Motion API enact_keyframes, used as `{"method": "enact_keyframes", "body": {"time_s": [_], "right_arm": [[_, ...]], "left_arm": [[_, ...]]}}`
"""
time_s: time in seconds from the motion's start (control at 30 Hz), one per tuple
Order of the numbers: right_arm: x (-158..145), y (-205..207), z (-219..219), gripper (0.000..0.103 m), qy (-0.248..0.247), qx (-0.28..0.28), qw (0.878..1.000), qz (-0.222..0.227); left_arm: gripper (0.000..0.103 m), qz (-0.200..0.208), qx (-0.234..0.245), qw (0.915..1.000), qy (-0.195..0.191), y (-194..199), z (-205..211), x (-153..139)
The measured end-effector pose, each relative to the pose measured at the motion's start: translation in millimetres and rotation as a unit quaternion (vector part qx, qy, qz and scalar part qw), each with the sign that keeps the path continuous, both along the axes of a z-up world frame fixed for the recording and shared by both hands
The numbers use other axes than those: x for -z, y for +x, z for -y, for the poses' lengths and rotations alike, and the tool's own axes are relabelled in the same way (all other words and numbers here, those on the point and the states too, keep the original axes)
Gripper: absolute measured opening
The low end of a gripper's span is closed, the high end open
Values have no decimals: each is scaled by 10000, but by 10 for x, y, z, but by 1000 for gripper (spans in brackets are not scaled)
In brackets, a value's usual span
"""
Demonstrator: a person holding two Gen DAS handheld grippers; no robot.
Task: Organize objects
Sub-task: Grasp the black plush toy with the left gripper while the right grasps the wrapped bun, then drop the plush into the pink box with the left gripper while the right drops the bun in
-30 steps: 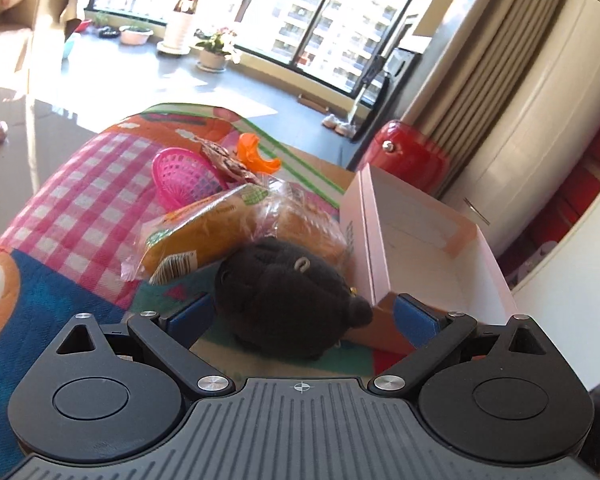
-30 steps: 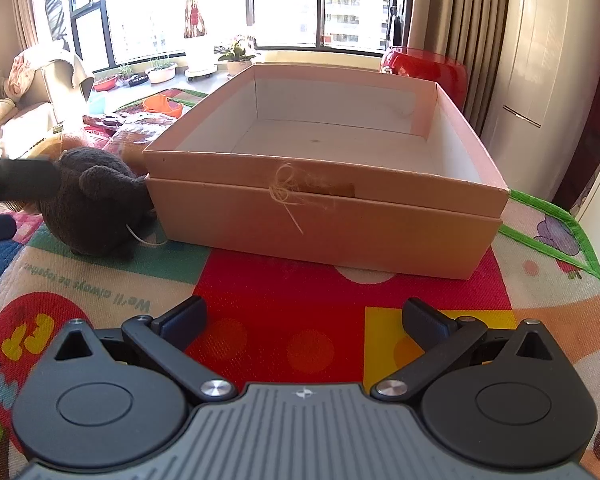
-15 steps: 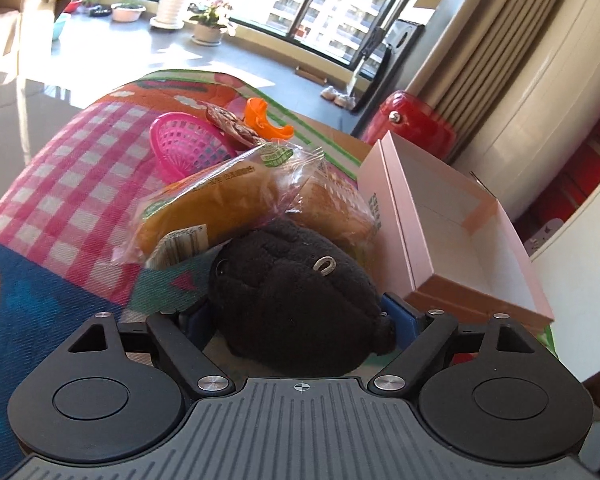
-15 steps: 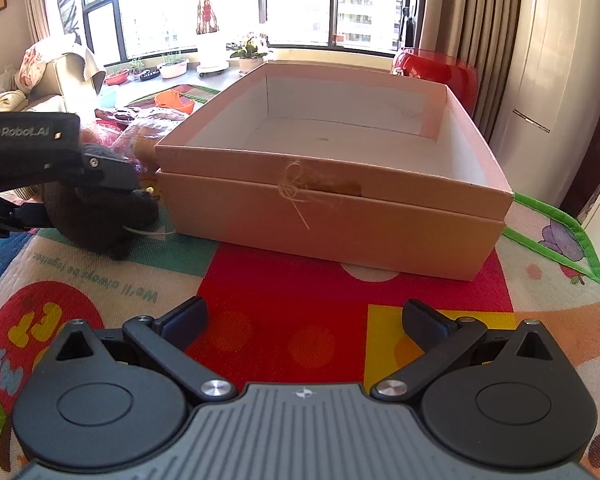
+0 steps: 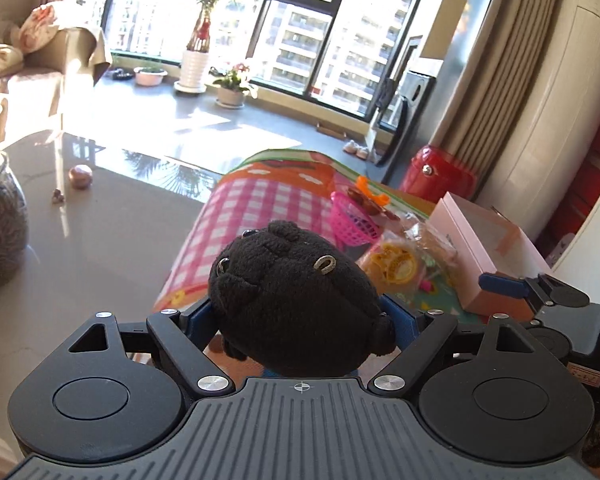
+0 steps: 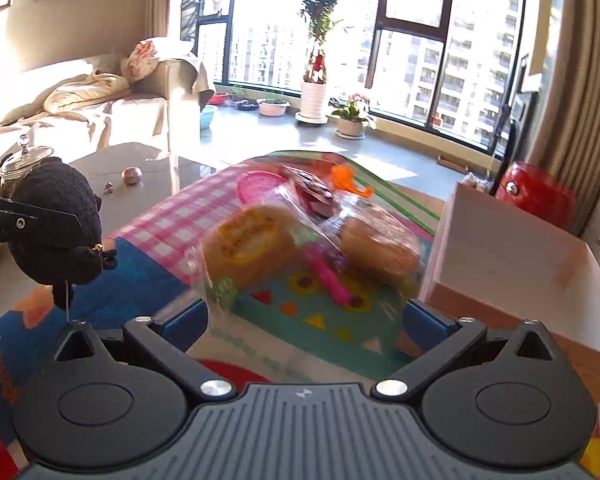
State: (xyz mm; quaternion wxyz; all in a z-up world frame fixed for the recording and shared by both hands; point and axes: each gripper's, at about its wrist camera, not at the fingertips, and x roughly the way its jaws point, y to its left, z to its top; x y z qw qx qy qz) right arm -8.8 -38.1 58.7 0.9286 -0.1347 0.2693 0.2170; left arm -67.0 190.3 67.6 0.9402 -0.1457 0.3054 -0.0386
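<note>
With your left tool [image 5: 300, 316] pinching the black knitted plush toy [image 5: 292, 300] and holding it clear above the colourful cartoon play mat [image 6: 320, 320], you look to be mid-carry, and the next move is likely to swing it right over the open pink cardboard box [image 6: 512, 256] and release. Your right tool [image 6: 304, 316] is spread wide and empty, pointing at the clear-wrapped bread loaves [image 6: 300, 240]. The mat covers a glossy grey desk [image 5: 80, 240] in a sunlit living room.
</note>
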Motion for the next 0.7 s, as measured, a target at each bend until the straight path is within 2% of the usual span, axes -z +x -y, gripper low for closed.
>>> {"method": "enact_keyframes", "body": {"time_s": [0.13, 0.27, 0.33, 0.4, 0.47, 0.6, 0.7], "right_arm": [[38, 168, -285, 103, -156, -125, 9998, 37], [201, 451, -463, 103, -343, -290, 9984, -357], [285, 546, -503, 103, -502, -227, 9977, -399], [252, 564, -476, 103, -442, -258, 9976, -474], [176, 477, -427, 93, -427, -301, 9975, -473], [9, 126, -182, 90, -331, -420, 9976, -440], [-108, -242, 124, 90, -236, -515, 9976, -394]], "left_arm": [[88, -54, 65, 10000, -5, -29, -31, 53], [88, -116, 111, 9998, -83, -35, -25, 117], [88, -148, 128, 9998, -77, -62, 4, 129], [88, -157, 158, 9997, -34, -102, 43, 114], [88, -169, 199, 9997, 7, -144, 69, 102], [88, -188, 496, 9986, 79, -198, 193, 23], [88, -141, 979, 9950, 111, -262, 401, -102]]}}
